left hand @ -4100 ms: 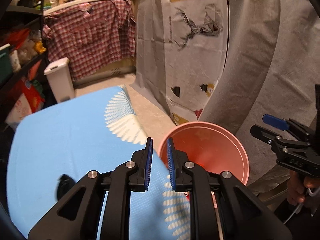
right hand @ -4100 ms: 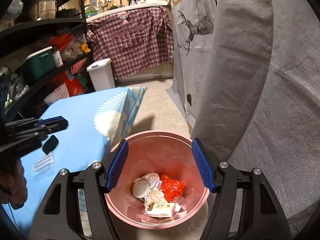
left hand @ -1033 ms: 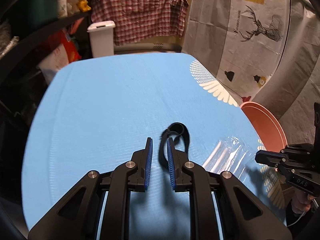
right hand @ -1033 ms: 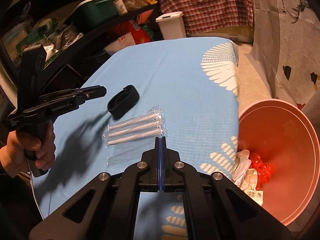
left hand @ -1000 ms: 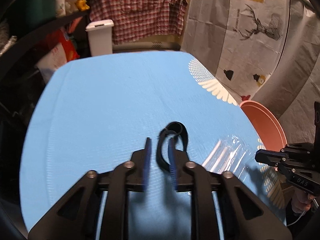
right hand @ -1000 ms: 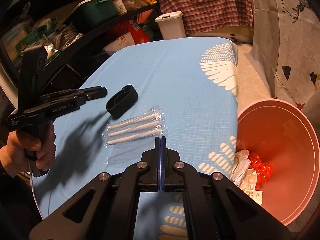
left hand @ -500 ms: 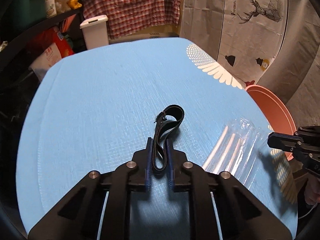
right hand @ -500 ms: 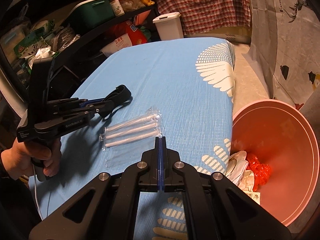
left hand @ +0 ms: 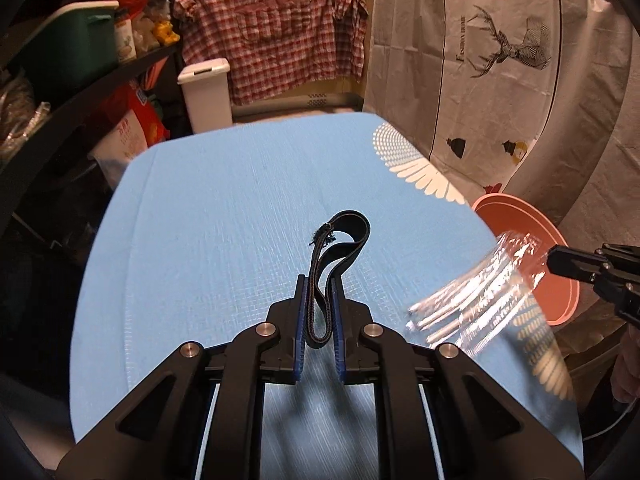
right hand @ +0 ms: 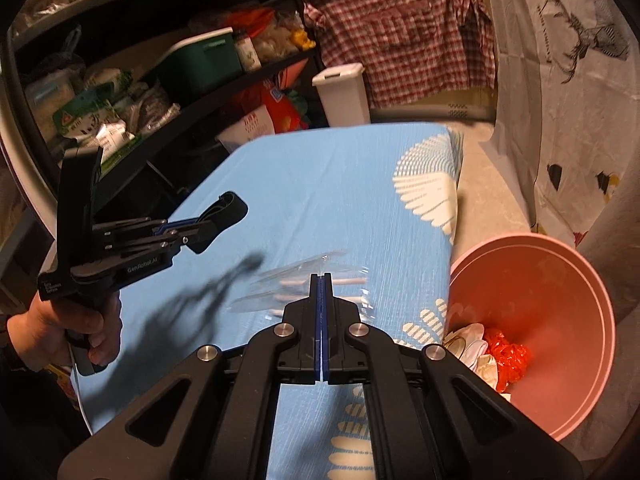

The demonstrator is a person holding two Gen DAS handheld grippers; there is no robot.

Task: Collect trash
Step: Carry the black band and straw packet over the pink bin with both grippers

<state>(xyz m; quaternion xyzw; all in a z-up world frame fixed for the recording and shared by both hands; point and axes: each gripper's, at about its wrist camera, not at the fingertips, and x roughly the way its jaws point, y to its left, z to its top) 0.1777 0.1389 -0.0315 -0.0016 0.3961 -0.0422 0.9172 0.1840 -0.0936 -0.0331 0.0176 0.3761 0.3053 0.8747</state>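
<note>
Low in the left wrist frame, left gripper [left hand: 318, 304] clamped on a black strap [left hand: 334, 258], blue pads pressing both sides of the loop's lower end. Above the fingertips, the rest of the loop rising clear of the blue cloth [left hand: 224, 216], frayed end near frame centre. At the right edge of that frame, right gripper [left hand: 560, 258] pinching a clear packet [left hand: 476, 284] of white sticks, packet blurred and hanging over the cloth's right side. Behind it, right of centre, rim of a pink bin [left hand: 528, 220]. At upper left, dark shelves with a green box [left hand: 72, 48]; at top centre, a plaid shirt [left hand: 276, 28] with a white bin [left hand: 206, 94] below it; at upper right, a deer-print curtain [left hand: 500, 60].

Low centre of the right wrist frame, right gripper [right hand: 321, 280] fully clenched, the packet [right hand: 296, 284] caught at its fingertips and spreading left and right above the cloth [right hand: 320, 184]. At centre left, left gripper [right hand: 208, 226] gripping the strap [right hand: 230, 206], with a hand [right hand: 76, 328] on its handle at lower left. On the cloth below, dark shadows of gripper and strap. At lower right, pink bin [right hand: 560, 280] beside the cloth's edge, with white scraps [right hand: 470, 344] and red plastic [right hand: 506, 354] lying at its bottom. Upper left, shelves crowded with bags and boxes.
</note>
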